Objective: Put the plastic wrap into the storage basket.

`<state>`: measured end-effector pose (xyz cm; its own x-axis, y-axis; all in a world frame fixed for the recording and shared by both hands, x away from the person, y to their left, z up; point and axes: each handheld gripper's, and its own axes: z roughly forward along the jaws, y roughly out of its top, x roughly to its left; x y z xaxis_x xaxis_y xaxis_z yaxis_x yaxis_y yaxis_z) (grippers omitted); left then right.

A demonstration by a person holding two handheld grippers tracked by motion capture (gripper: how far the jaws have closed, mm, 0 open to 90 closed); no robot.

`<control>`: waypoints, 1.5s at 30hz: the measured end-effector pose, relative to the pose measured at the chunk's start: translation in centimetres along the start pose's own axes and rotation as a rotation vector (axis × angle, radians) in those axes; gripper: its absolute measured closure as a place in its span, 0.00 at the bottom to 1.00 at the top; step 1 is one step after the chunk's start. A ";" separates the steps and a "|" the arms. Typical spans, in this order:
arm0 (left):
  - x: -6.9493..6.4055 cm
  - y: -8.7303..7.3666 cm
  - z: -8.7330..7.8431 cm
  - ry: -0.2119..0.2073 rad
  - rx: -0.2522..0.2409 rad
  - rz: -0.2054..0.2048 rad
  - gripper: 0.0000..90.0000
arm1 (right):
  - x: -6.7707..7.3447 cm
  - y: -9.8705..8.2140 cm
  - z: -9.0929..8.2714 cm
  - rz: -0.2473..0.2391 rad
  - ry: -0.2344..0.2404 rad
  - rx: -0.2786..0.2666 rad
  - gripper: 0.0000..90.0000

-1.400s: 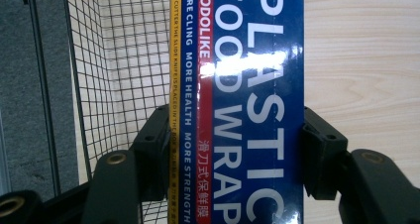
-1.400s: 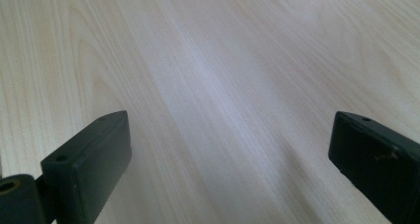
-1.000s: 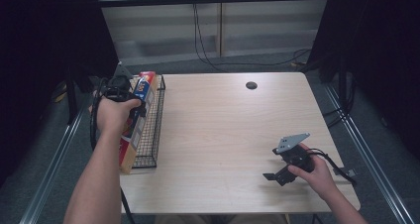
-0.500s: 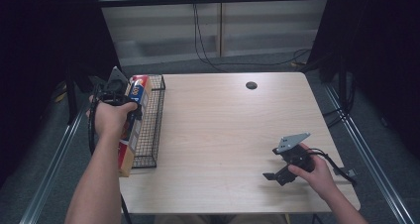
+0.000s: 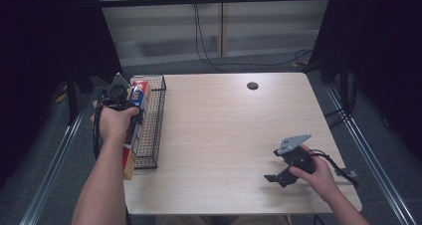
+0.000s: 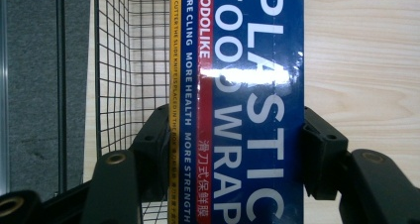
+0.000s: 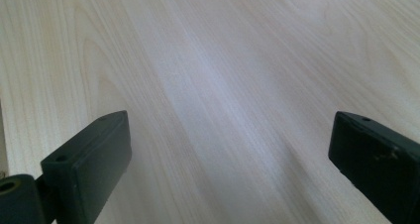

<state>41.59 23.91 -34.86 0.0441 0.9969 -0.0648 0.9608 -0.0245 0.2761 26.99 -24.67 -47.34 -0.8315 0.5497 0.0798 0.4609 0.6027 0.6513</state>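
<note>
Left claw (image 5: 119, 96) clamped on a long blue plastic-wrap box (image 6: 237, 100), pads pressed against both long sides. Lower than a second ago, box carried down with it toward the wire basket (image 5: 152, 120) directly beneath and beside the claw at the bench (image 5: 224, 130) edge. Right claw (image 5: 278, 172) spread wide over bare wood, nothing between the pads, parked in the same spot as before, well apart from box and basket.
</note>
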 end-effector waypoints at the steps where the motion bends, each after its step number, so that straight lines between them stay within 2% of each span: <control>1: 0.0 0.0 0.2 -0.003 0.000 -0.002 0.46 | 0.0 0.0 0.0 0.003 0.002 -0.001 0.03; 3: 0.1 0.0 0.4 -0.009 0.000 -0.007 0.46 | 0.0 0.0 0.1 -0.003 -0.002 -0.005 0.03; 4: 0.3 0.0 0.5 -0.003 -0.003 0.006 0.46 | 0.0 0.0 0.1 0.002 -0.001 -0.003 0.03; 5: 0.2 0.0 0.6 -0.010 -0.003 -0.016 0.46 | 0.0 0.0 0.1 0.002 0.001 0.001 0.03; 8: 0.5 0.0 1.0 0.004 0.000 -0.027 0.46 | 0.0 0.0 0.1 0.005 -0.002 0.000 0.03; 9: 0.7 0.0 1.1 0.007 0.005 -0.019 0.46 | 0.0 0.0 0.1 0.003 -0.001 -0.002 0.03; 10: 0.7 0.0 1.2 0.007 0.007 -0.035 0.46 | 0.0 0.0 0.1 0.004 0.000 -0.001 0.03; 11: 0.9 0.0 1.4 0.011 0.004 -0.029 0.46 | 0.0 0.0 0.1 0.004 0.000 -0.001 0.03; 13: 1.0 0.1 1.7 0.008 0.011 -0.042 0.46 | 0.0 0.0 0.1 0.006 0.001 0.000 0.03; 15: 1.2 0.1 2.0 0.010 0.017 -0.030 0.46 | 0.0 0.0 0.2 0.003 0.005 0.002 0.03; 18: 1.3 0.2 2.3 0.013 0.013 -0.042 0.46 | 0.0 0.0 0.2 0.005 0.004 0.002 0.03; 19: 1.5 0.2 2.4 0.015 0.016 -0.027 0.46 | 0.0 0.0 0.2 0.005 0.004 0.002 0.03; 20: 1.4 0.2 2.5 0.010 0.018 -0.042 0.46 | 0.0 0.0 0.2 0.005 0.004 0.002 0.03; 23: 1.5 0.3 2.8 0.005 0.023 -0.050 0.46 | 0.0 0.0 0.2 0.008 0.007 0.010 0.03; 28: 1.5 0.7 3.1 0.016 0.031 -0.041 0.46 | 0.0 0.0 0.2 0.010 0.006 0.011 0.03; 32: 1.6 0.9 3.7 0.020 0.041 -0.049 0.46 | 0.0 0.0 0.2 0.004 0.007 0.008 0.03; 34: 1.7 1.0 3.9 0.018 0.049 -0.038 0.46 | 0.0 0.0 0.2 -0.001 0.008 0.005 0.03; 35: 1.6 1.0 4.0 0.022 0.049 -0.050 0.46 | 0.0 0.0 0.2 -0.001 0.008 0.006 0.03; 37: 1.6 1.1 4.2 0.021 0.051 -0.041 0.46 | 0.1 0.0 0.2 0.000 0.009 0.009 0.03; 41: 1.8 1.1 4.5 0.012 0.058 -0.047 0.46 | 0.1 -0.1 0.2 -0.004 0.007 0.013 0.03; 44: 1.8 1.1 4.6 0.019 0.056 -0.055 0.46 | 0.1 -0.1 0.2 -0.003 0.005 0.014 0.03; 45: 1.9 1.1 4.6 0.021 0.058 -0.046 0.46 | 0.1 -0.1 0.2 -0.004 0.007 0.013 0.03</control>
<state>44.02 25.45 -39.07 -0.0056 0.9984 -0.0555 0.9760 0.0175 0.2168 26.98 -24.53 -47.56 -0.8355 0.5433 0.0823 0.4614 0.6125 0.6419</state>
